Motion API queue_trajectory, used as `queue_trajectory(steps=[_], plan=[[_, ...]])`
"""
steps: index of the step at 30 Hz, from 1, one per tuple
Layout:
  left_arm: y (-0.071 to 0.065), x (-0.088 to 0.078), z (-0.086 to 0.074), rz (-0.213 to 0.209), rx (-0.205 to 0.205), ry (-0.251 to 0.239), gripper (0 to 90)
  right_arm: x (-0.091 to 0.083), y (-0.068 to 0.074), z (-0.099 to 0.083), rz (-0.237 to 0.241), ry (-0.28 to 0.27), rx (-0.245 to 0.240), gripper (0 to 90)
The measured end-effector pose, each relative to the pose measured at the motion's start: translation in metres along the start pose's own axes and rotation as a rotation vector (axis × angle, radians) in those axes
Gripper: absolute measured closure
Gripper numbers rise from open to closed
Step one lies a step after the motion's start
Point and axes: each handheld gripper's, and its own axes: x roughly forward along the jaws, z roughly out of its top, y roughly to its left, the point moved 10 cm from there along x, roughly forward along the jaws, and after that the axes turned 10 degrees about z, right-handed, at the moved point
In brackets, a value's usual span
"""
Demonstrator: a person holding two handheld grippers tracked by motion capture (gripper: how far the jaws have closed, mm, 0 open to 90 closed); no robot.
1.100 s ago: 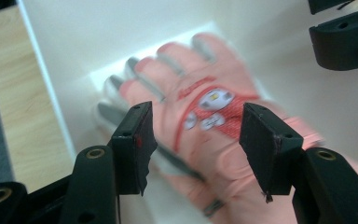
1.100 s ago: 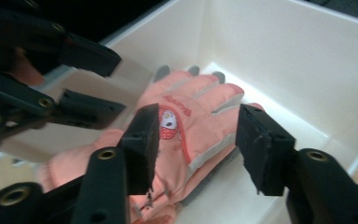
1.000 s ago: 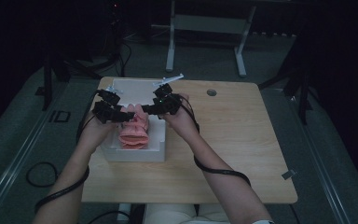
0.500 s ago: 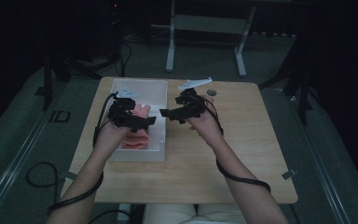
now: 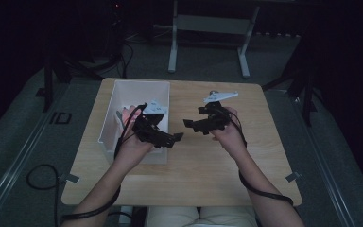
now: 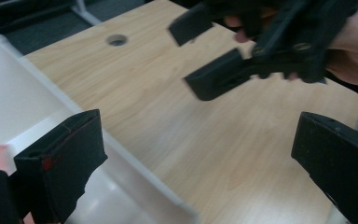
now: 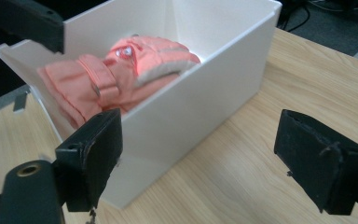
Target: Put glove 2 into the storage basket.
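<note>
A pink padded garment [image 7: 121, 74] lies inside the white bin [image 7: 200, 93], which stands on the left half of the wooden table [image 5: 208, 161]; in the high view a bit of the garment [image 5: 122, 115] shows behind the left hand. My left gripper [image 5: 172, 138] hovers over the bin's near right corner, and my right gripper [image 5: 191, 124] faces it over the bare wood. Both have opened their jaws within the last second and stand open with nothing between them. The left gripper view looks across the table at the right gripper [image 6: 242, 60].
The bin's rim [image 5: 137, 84] reaches to the table's far edge. A round cable hole [image 6: 116, 40] is cut in the tabletop at the back. Cables trail from both grippers along the forearms. Dark floor and a metal stand [image 5: 208, 28] lie beyond the table.
Both grippers have left the pink garment in the bin and swung right and toward the person. Their jaws now stand wide apart.
</note>
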Motion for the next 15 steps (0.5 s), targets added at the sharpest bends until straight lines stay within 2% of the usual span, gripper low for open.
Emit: queue_trajectory(steps=[1,2,3,4,5,6,8,10,11,12,15], plan=[[-0.012,0.002,0.0,-0.025,0.016,-0.002,2.2,-0.002,-0.001,-0.004,-0.003,0.001,0.0,15.1],[-0.012,0.002,0.0,-0.025,0.016,-0.002,2.2,-0.004,-0.002,-0.006,-0.005,0.002,-0.003,15.1],[-0.023,0.005,0.001,-0.031,0.042,-0.01,2.2,-0.007,-0.004,-0.011,-0.009,0.006,-0.007,15.1],[-0.023,0.005,0.001,-0.031,0.042,-0.01,2.2,-0.008,-0.004,-0.014,-0.009,0.008,-0.008,15.1],[-0.035,0.007,0.001,-0.064,0.052,-0.013,2.2,-0.011,-0.005,-0.018,-0.008,0.007,-0.009,15.0],[-0.035,0.007,0.001,-0.064,0.052,-0.013,2.2,-0.011,-0.005,-0.018,-0.008,0.007,-0.009,15.0],[-0.048,0.011,-0.001,-0.081,0.092,-0.01,2.2,-0.018,-0.007,-0.028,-0.01,-0.001,-0.008,15.0],[-0.052,0.012,-0.002,-0.093,0.095,-0.011,2.2,-0.02,-0.008,-0.032,-0.01,-0.005,-0.006,15.0],[-0.061,0.015,-0.004,-0.121,0.111,-0.008,2.3,-0.023,-0.011,-0.039,-0.019,-0.008,-0.002,15.1],[-0.061,0.015,-0.004,-0.121,0.111,-0.008,2.3,-0.023,-0.011,-0.039,-0.019,-0.008,-0.002,15.1],[-0.076,0.021,-0.011,-0.149,0.14,0.0,2.9,-0.025,-0.016,-0.054,-0.027,0.003,0.014,15.1]])
